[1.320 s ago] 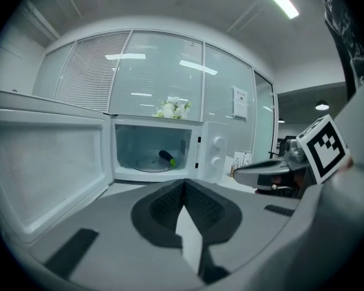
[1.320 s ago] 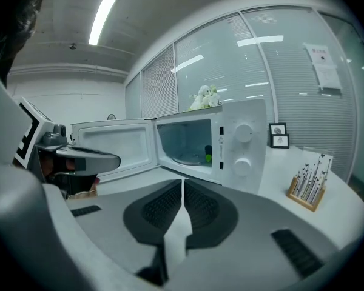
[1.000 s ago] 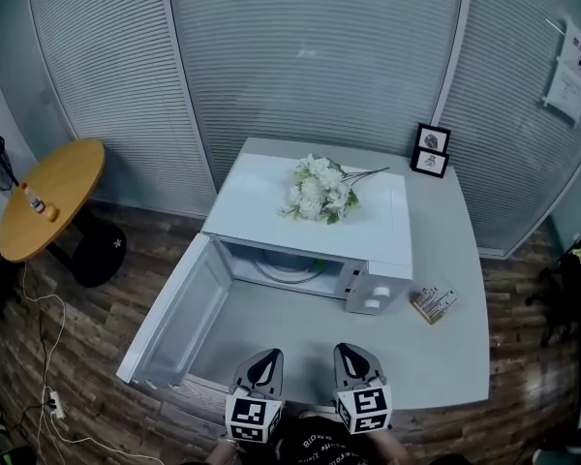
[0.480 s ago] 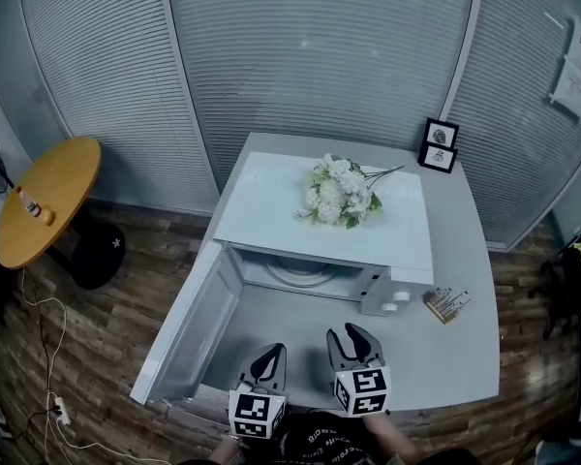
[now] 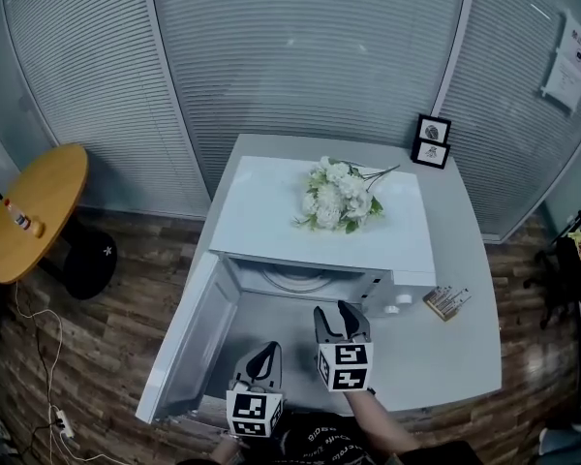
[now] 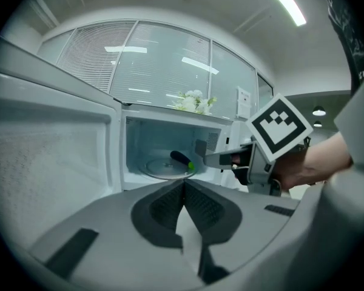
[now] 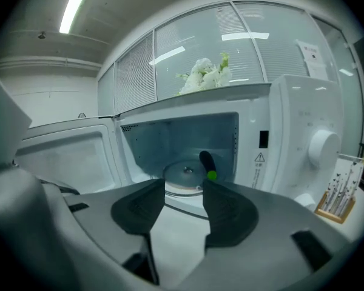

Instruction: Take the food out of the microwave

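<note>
The white microwave (image 5: 261, 211) stands on the grey table with its door (image 5: 189, 337) swung open to the left. Inside, a dark elongated food with a green end (image 7: 207, 162) lies on the glass turntable (image 7: 185, 177); the left gripper view shows the food (image 6: 182, 160) too. My right gripper (image 5: 335, 316) is just in front of the opening. Its jaws have just been opening and stand open (image 7: 183, 187) with nothing between them. My left gripper (image 5: 264, 356) hangs further back near the door, shut and empty (image 6: 183, 187).
White flowers (image 5: 337, 194) lie on top of the microwave. Two picture frames (image 5: 431, 141) stand at the table's far right, a small wooden holder (image 5: 447, 301) beside the microwave's knobs. A round wooden table (image 5: 29, 211) stands at the left, with cables on the floor.
My right gripper has moved forward toward the microwave opening and its jaws went from shut to open. The left gripper crept forward a little.
</note>
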`<action>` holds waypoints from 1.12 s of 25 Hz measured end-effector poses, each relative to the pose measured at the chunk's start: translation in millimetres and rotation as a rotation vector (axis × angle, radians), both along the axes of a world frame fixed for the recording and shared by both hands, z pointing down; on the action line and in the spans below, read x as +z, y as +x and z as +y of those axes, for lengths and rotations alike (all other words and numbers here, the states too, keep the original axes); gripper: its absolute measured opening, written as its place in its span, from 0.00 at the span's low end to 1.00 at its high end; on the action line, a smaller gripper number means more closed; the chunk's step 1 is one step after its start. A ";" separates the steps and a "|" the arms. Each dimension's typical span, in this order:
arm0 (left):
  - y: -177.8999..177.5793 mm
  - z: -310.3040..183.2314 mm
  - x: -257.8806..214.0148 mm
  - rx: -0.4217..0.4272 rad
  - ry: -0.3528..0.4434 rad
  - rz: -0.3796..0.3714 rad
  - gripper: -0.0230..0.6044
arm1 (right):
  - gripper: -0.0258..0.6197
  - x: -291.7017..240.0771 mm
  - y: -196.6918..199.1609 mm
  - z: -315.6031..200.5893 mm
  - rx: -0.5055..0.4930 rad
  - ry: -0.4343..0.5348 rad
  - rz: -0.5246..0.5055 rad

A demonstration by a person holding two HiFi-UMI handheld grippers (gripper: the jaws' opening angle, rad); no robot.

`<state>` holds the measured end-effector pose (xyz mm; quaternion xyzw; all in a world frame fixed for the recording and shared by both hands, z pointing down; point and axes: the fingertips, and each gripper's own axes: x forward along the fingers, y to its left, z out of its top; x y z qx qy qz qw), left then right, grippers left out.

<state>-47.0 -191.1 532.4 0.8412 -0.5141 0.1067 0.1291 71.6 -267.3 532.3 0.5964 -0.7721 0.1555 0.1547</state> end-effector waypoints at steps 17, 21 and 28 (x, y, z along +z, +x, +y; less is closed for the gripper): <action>-11.8 2.5 5.1 0.013 -0.025 -0.008 0.05 | 0.34 11.6 4.1 -75.1 0.168 -0.015 0.078; -12.8 5.4 8.3 0.021 -0.040 -0.012 0.05 | 0.36 20.0 7.7 -88.9 0.203 -0.040 0.077; -13.3 3.4 11.0 0.032 -0.045 -0.014 0.05 | 0.37 36.1 12.5 -107.1 0.229 -0.094 0.119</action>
